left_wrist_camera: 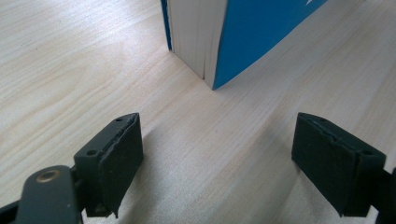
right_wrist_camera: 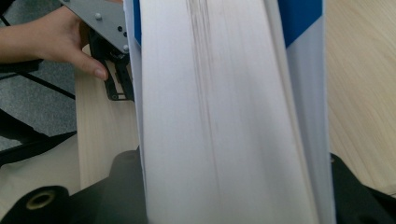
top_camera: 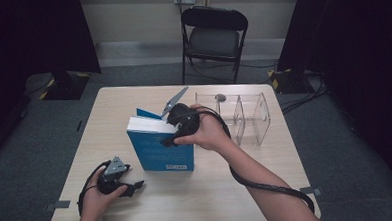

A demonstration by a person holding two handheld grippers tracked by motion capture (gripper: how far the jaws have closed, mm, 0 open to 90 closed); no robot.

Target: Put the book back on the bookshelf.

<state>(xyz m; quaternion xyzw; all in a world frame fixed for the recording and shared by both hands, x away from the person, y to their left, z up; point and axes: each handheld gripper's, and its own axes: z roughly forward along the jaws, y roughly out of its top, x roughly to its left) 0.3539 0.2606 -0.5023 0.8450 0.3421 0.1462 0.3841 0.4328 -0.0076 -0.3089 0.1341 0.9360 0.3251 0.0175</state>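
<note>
A thick blue book (top_camera: pixel 161 152) stands upright on its edge in the middle of the wooden table (top_camera: pixel 217 189), spine side facing the person. My right gripper (top_camera: pixel 171 133) comes down on its top edge, and in the right gripper view the white page block (right_wrist_camera: pixel 224 116) fills the gap between the two black jaws, which are shut on it. My left gripper (top_camera: pixel 136 186) rests low at the front left, held in a hand. Its jaws stand wide apart (left_wrist_camera: pixel 219 158) with bare table between them, and the book's lower corner (left_wrist_camera: pixel 252 37) lies a short way ahead.
A clear acrylic box with dividers (top_camera: pixel 239 116) stands at the table's right rear, just beyond the right hand. A black folding chair (top_camera: pixel 213 37) sits behind the table. The right gripper's cable (top_camera: pixel 267 185) trails across the front right.
</note>
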